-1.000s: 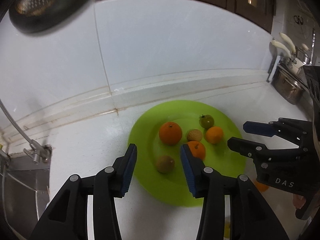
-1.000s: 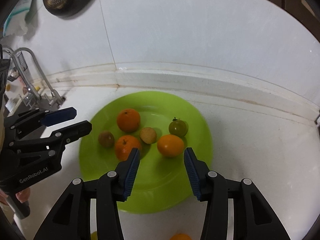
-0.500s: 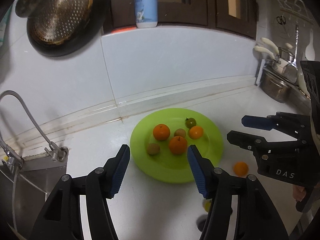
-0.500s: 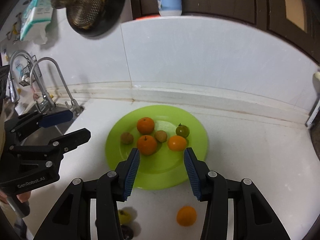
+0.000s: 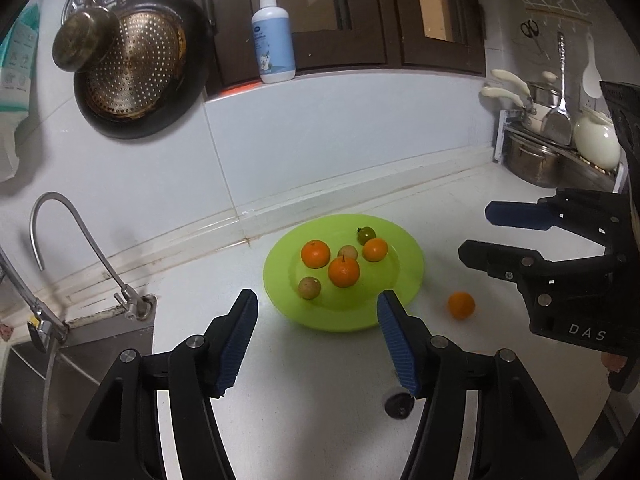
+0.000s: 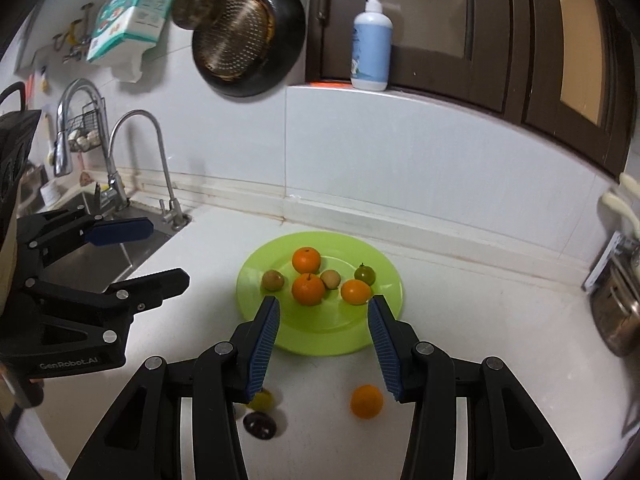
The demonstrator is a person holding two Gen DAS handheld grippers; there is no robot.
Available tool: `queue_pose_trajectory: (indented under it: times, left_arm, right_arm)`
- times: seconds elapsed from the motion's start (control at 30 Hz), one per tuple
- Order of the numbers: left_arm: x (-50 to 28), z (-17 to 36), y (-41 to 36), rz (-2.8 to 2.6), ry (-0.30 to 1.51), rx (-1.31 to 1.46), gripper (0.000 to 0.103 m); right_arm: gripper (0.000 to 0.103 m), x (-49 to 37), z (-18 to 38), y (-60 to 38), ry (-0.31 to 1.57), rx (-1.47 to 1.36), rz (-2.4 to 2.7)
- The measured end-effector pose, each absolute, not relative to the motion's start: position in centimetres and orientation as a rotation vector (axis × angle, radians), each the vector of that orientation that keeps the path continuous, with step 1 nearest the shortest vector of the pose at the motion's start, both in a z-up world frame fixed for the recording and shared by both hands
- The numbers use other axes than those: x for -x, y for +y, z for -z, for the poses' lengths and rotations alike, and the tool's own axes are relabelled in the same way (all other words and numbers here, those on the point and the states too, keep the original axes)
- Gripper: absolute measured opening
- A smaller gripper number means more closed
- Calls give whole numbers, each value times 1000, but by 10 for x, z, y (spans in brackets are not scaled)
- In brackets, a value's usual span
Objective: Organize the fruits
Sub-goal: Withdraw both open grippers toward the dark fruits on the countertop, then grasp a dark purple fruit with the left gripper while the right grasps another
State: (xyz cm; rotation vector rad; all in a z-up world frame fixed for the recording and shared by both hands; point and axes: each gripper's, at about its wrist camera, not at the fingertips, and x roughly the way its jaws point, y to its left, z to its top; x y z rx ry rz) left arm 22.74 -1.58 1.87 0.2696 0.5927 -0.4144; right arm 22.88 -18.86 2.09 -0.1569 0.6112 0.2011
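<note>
Compared with a second ago, both grippers have been pulled back and up from the green plate [image 5: 408, 264]; far more of the kitchen is seen now (faucet [image 5: 60, 216], hanging pan [image 5: 140, 68] and soap bottle [image 5: 273, 44] included). The plate, which filled both views before, is now seen whole and smaller. Nothing has been carried away: six fruits are on it, namely three oranges, two brownish fruits and a green tomato [image 5: 366, 235]. The move reads as a retreat after a drop-off, with the next pick likely being lined up.

Fruit is left off the plate, so the task is judged unfinished. A loose orange [image 6: 366, 401] lies on the white counter [image 6: 480, 360] near the plate's front rim, a yellowish fruit [image 6: 262, 400] and a dark fruit [image 6: 260, 424] sit together just left of it (partly hidden by the right gripper's finger).

The left gripper [image 5: 318, 342] is held above the counter, pitched downward toward the plate's near edge; its jaws are opening, with nothing between the pads. The right gripper [image 6: 324, 346] is angled down likewise, jaws parted moderately and empty, with the loose orange below them on the counter (not touched). Each gripper is seen side-on in the other's view.
</note>
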Motion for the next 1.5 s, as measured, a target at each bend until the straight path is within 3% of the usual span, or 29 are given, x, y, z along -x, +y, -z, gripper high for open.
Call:
queue_pose_trajectory:
  times: [0.5,1.27,1.5]
  left_arm:
    - [-189,10,-22,498,609,-320,61]
    - [-193,75,-32,610,750,-363,61]
    - [-200,89,-38,628,799,-359,54]
  right_arm:
    - [47,-200,6,-184,710,187,-285]
    - [47,-202,63,-168,878,311,-420]
    - [47,-209,83,-171,923,294,-454]
